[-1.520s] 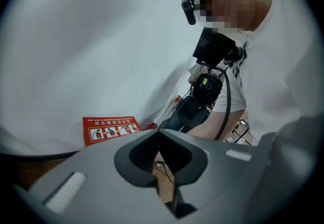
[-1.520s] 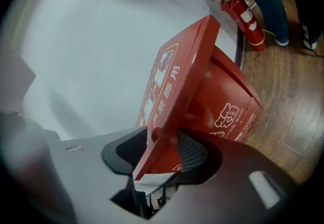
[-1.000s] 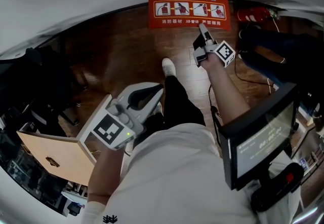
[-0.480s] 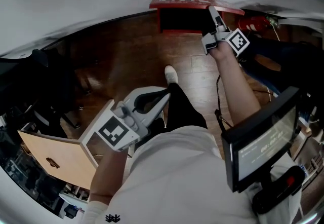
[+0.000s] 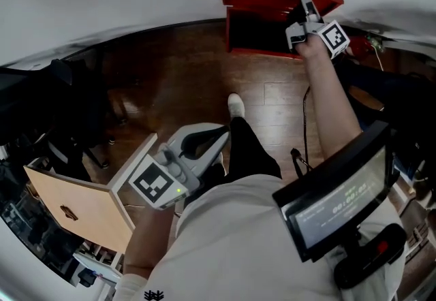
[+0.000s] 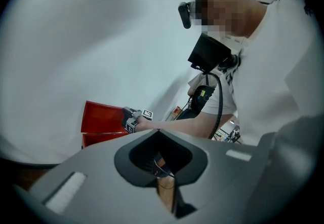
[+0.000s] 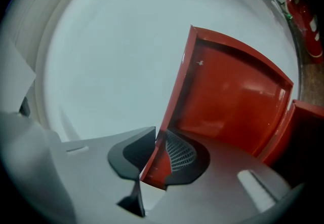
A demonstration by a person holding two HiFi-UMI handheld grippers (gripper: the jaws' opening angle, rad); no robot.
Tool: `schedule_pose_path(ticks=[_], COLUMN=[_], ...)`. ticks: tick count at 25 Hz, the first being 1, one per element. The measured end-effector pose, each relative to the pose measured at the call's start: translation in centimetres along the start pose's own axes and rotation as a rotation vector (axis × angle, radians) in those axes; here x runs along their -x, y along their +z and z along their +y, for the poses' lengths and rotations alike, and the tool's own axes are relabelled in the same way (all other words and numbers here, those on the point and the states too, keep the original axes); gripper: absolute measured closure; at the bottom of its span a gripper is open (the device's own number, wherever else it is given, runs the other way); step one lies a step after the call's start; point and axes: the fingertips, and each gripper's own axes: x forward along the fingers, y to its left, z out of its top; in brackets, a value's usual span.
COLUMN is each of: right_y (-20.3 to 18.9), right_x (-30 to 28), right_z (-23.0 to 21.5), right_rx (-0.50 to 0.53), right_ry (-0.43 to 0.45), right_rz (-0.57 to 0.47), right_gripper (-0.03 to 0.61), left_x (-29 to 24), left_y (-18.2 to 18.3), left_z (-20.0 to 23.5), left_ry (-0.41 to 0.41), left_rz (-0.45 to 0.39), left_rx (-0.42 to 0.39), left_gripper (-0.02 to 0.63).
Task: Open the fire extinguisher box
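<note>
Where lid (image 7: 228,101) tilts, hand-held gripper (image 7: 159,138) clamps.

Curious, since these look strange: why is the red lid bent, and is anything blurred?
Right gripper view: wide-angle lens bows the glossy red box lid, its near edge soft; head view: the wood floor edge curves; left gripper view: corners dark.

Wooden floor (image 5: 170,75): red box (image 5: 266,54) by wall, extinguisher (image 7: 304,20) beside, shoe (image 5: 235,103).

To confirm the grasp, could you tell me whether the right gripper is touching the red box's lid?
Touching. In the right gripper view, the right gripper has its jaws clamped on the edge of the raised lid.
</note>
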Motion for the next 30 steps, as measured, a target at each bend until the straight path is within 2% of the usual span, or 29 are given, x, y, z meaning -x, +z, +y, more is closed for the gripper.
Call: schedule_pose_path(ticks=[6, 10, 14, 17, 22, 25, 28, 30], right_y=[-0.5, -1.2, -2.7, -5.3, -9.7, -12.2, -15.9, -16.4], right_x=[-0.2, 1.0, 2.4, 5.8, 13.4, 10.6, 4.7, 2.9], right_z=[1.1, 0.8, 2.8, 6.0, 10.3, 9.4, 3.9, 1.8], right_rx=[0.058, 0.078, 0.136, 0.212, 0.352, 0.386, 0.357, 0.353], right_ry=[0.017, 0.017, 0.053, 0.07, 0.015, 0.021, -0.02, -0.039], right_rz=[0.019, 0.03, 0.096, 0.162, 0.197, 0.234, 0.449, 0.528], right_gripper=[0.514, 0.446, 0.428, 0.428, 0.433, 0.433, 0.434, 0.434], left_x=[1.2, 1.2, 1.1, 2.2, 5.3, 4.3, 1.0, -0.4], left_y=[0.1, -0.4, -0.1, -0.2, -1.1, -0.3, 0.2, 0.2], left_z=[0.5, 0.6, 0.6, -0.8, -3.9, 0.9, 8.6, 12.1], left_ry=[0.005, -0.017, -0.038, -0.063, -0.132, -0.146, -0.04, -0.004], left_rz=[-0.016, -0.004, -0.003, -0.009, -0.046, -0.076, -0.075, -0.079], left_rx=[0.013, -0.004, -0.031, -0.07, -0.134, -0.126, 0.014, 0.07], left_gripper=[0.617, 0.617, 0.617, 0.617, 0.617, 0.617, 0.617, 0.617])
